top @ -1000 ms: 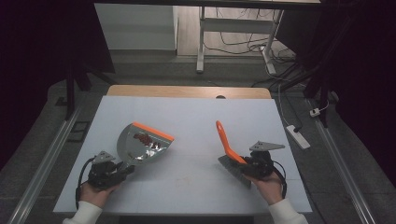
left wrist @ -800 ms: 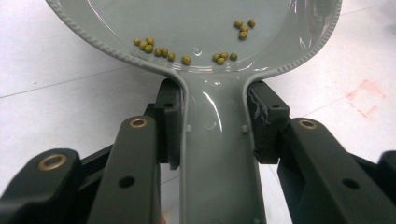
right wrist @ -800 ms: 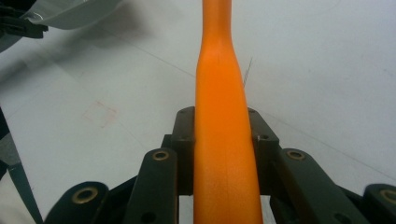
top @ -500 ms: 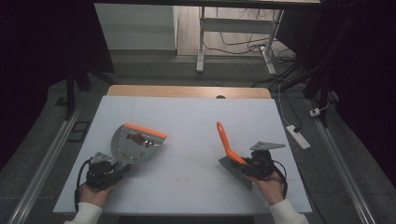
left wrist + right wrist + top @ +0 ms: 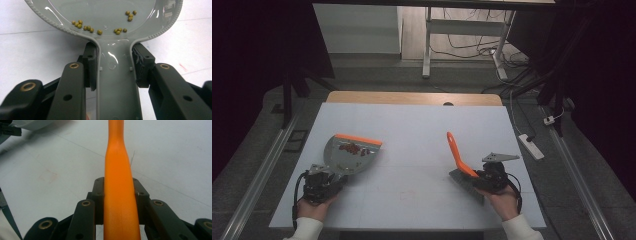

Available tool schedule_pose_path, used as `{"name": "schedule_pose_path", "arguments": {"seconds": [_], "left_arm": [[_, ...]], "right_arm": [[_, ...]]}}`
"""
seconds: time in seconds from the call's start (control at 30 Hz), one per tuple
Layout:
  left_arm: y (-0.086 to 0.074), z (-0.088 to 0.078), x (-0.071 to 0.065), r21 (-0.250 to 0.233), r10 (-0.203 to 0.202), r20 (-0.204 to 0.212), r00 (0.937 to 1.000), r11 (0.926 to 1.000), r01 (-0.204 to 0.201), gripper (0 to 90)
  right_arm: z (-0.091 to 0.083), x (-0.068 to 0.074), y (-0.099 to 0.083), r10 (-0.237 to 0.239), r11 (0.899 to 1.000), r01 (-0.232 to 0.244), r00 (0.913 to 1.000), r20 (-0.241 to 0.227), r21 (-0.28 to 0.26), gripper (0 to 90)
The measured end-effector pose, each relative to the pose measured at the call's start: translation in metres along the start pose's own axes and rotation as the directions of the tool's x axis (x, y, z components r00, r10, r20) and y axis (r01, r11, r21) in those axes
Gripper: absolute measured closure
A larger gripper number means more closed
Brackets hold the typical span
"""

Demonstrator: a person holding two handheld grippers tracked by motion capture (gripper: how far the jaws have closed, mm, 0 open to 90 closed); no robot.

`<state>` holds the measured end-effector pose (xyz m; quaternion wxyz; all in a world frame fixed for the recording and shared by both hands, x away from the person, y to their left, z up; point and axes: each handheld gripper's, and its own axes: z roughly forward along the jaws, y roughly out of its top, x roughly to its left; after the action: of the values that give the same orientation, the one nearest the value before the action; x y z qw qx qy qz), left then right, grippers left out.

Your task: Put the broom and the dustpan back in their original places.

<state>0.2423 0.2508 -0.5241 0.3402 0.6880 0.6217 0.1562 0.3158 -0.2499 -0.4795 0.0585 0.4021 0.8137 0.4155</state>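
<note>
we have the left gripper near the front left of the white table, its jaws pinching the grey handle of the dustpan from both sides; the left gripper view shows the pads pressed against the handle just below where the pan widens. the pan's orange lip points away from us, and a small scatter of beans sits inside it, a cluster toward one side and a few more across from it. in the high view they read as a dark reddish patch, so we can't be sure of their true colour.

our right gripper is clamped on the orange brush handle, jaws tight on either flank in the right gripper view, the handle rising up and away. the dark bristles appear to rest on the table at the front right, well apart from the pan.

the risk we see is in the pan. the beans are loose and round, and several lie close to the handle end; if we tip the pan back they could roll down the handle channel toward the jaws, and if we dip the lip they roll out onto the table. the smooth, glossy handle could also twist in our grip if we swing it quickly.
</note>
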Motion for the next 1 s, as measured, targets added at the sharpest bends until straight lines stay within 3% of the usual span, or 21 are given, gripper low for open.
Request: {"name": "schedule_pose_path", "arguments": {"seconds": [0.2,0.3,0.37,0.53,0.63,1.0], "left_arm": [[0.000,0.005,0.009,0.017,-0.028,-0.003,0.9996,0.9994,0.028,61.3],[0.001,0.008,0.010,0.028,-0.027,-0.004,0.9996,0.9992,0.027,61.3],[0.001,0.010,0.010,0.033,-0.023,-0.005,0.9997,0.9992,0.023,61.3],[0.000,0.013,0.008,0.050,-0.011,0.000,0.9999,0.9987,0.011,60.9],[-0.001,0.013,0.009,0.047,-0.009,0.002,1.0000,0.9989,0.009,60.6],[-0.001,0.014,0.011,0.044,-0.018,0.033,0.9993,0.9989,0.017,54.2]], "right_arm": [[0.005,-0.004,-0.002,0.015,1.000,-0.016,0.9996,0.022,0.023,70.3],[0.008,-0.008,-0.004,0.011,0.999,-0.013,0.9986,0.052,0.036,70.3],[0.008,-0.012,-0.004,0.027,0.999,-0.029,0.9983,0.051,0.032,70.3],[0.010,-0.018,-0.003,0.015,0.999,-0.018,0.9971,0.074,0.031,69.5],[0.011,-0.021,-0.004,0.015,0.999,-0.018,0.9944,0.104,0.031,67.1],[0.015,-0.035,-0.003,0.030,0.998,-0.037,0.9900,0.138,0.050,56.8]]}}
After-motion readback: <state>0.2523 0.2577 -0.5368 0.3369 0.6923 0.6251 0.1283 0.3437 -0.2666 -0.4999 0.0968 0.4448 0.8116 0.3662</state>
